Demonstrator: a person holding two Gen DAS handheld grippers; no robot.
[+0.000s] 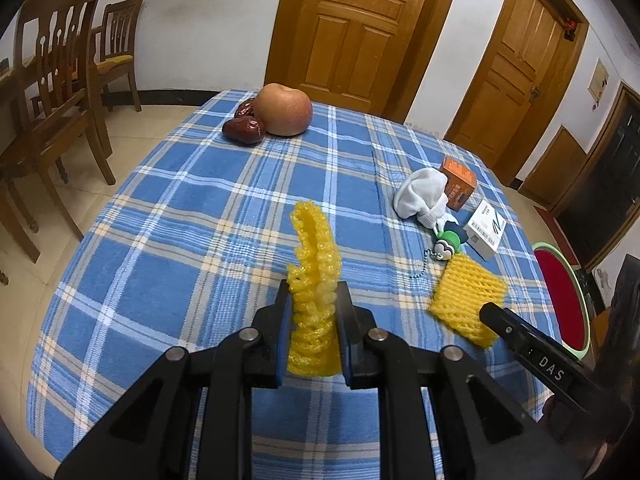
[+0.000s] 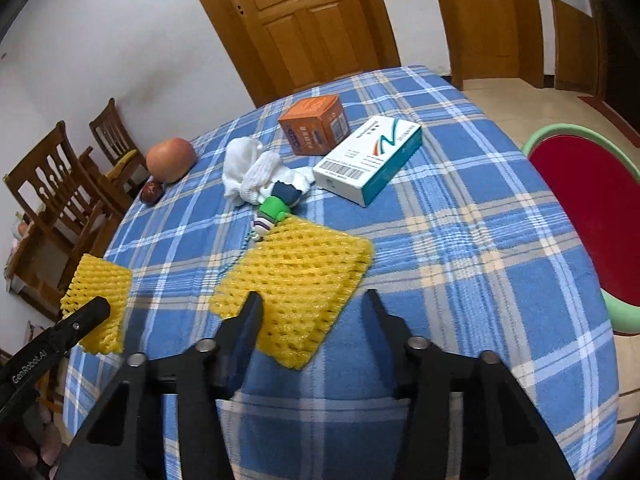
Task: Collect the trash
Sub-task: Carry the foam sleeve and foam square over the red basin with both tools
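Holding one yellow foam net [image 1: 314,280] in your left gripper [image 1: 314,300], your right gripper [image 2: 316,300] straddles the second net's [image 2: 296,280] near corner, jaws apart.

Right gripper [image 2: 312,300] straddles the near corner of the flat yellow net [image 2: 296,276] on the plaid table [image 2: 460,248], jaws apart, seemingly not pinching yet, left gripper's [image 2: 86,312] net [image 2: 100,284] alongside.

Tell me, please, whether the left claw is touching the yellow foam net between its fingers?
Touching. The left wrist view shows the left claw shut on the yellow foam net, both pads pressed against its sides, squeezing it narrow.
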